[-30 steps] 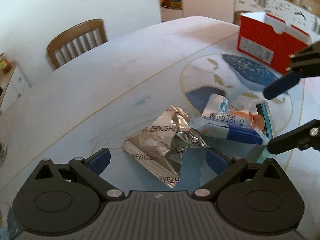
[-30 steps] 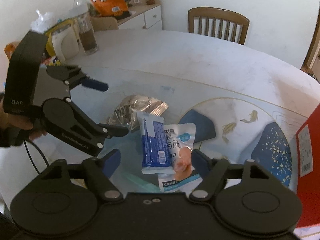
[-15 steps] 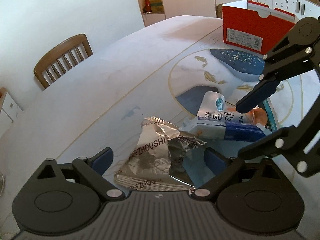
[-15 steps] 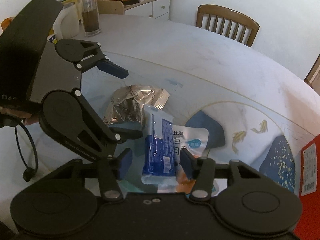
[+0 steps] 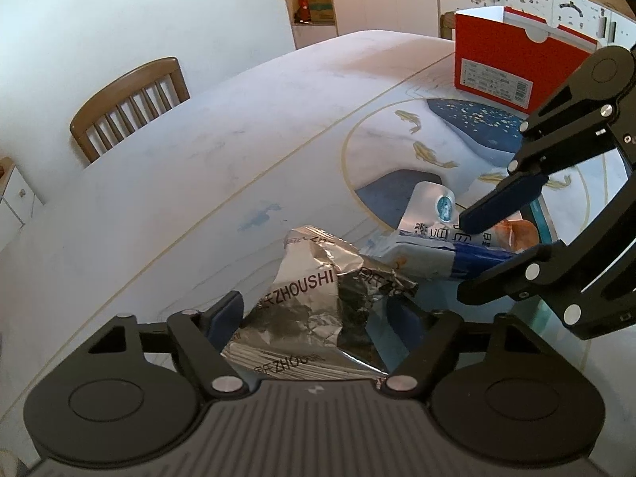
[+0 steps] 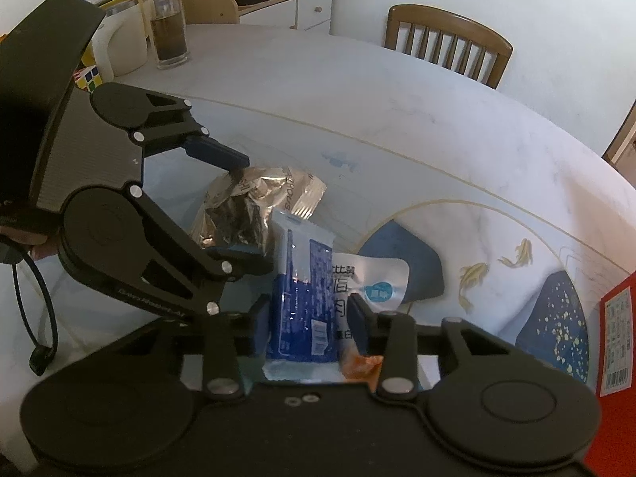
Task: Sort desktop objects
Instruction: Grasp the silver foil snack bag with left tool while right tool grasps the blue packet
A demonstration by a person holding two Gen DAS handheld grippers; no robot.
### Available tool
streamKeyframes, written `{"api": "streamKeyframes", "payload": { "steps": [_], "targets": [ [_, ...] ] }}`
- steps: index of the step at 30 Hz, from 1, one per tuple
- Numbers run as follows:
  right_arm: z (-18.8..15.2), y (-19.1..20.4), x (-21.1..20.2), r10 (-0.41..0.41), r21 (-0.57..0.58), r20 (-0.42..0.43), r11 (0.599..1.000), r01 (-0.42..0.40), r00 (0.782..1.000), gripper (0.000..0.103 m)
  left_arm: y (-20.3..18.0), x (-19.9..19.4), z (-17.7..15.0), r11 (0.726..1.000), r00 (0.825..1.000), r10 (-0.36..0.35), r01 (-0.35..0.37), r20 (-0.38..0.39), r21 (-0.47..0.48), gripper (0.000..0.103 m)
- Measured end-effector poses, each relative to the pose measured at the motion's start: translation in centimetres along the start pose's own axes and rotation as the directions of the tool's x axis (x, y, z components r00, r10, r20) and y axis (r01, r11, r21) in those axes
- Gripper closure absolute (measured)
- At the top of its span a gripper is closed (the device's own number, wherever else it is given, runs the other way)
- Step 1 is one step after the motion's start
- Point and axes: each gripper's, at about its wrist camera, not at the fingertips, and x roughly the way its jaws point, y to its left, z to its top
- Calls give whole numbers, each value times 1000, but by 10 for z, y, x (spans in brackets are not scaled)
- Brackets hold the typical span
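Observation:
A crumpled silver foil packet lies on the table between the fingers of my left gripper, which is closing on it; it also shows in the right wrist view. A blue packet lies on a white pouch. My right gripper has its pads against both sides of the blue packet. The blue packet and white pouch also show in the left wrist view, with my right gripper around them.
A red box stands at the far right of the table. A jar, a white kettle and a puzzle cube stand at the far left. A wooden chair stands behind the table.
Both grippers have moved in over the packets and narrowed. The right one has closed onto the blue packet; the left one now straddles the foil packet.

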Motion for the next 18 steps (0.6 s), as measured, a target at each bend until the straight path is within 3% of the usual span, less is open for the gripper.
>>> {"api": "streamKeyframes", "payload": {
  "steps": [5, 18],
  "targets": [
    [2, 0, 1, 8, 11, 1, 1000, -8, 1000, 73, 1, -1, 0, 1000, 1000, 13, -13, -1, -9, 35],
    [6, -15, -12, 0, 104, 16, 995, -2, 1000, 87, 7, -9, 1, 995, 999, 27, -30, -24, -98, 41]
  ]
}}
